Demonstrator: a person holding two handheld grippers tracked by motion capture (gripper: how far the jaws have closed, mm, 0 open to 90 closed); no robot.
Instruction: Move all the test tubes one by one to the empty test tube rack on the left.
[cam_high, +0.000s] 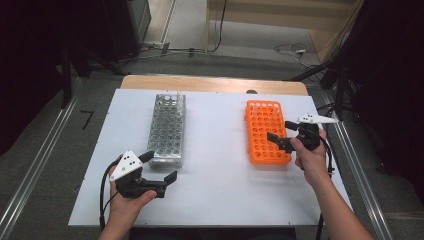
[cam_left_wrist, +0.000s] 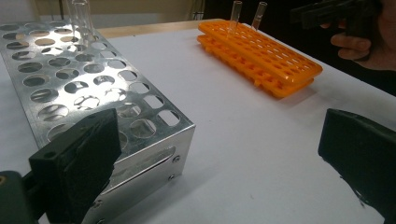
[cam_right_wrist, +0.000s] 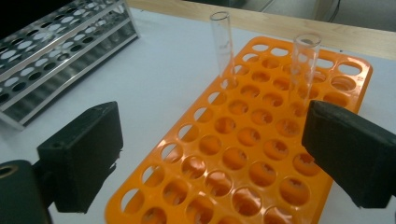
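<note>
An orange tube rack (cam_high: 266, 131) lies on the right of the white board (cam_high: 215, 195), and a metal tube rack (cam_high: 166, 129) lies on the left. Two empty glass tubes (cam_right_wrist: 223, 46) (cam_right_wrist: 303, 63) stand upright in the orange rack's far holes. Clear tubes (cam_left_wrist: 80, 18) also stand at the metal rack's far end. My right gripper (cam_high: 279, 131) hovers over the orange rack's near right part, open, with nothing between its jaws (cam_right_wrist: 210, 135). My left gripper (cam_high: 161, 166) is open beside the metal rack's near corner and holds nothing (cam_left_wrist: 219, 140).
A wooden table edge (cam_high: 215, 84) runs behind the white board. Metal rails (cam_high: 35, 170) flank the table on the floor, and cables (cam_high: 292, 50) lie beyond it. Dark equipment stands at both sides. Bare board lies between the two racks.
</note>
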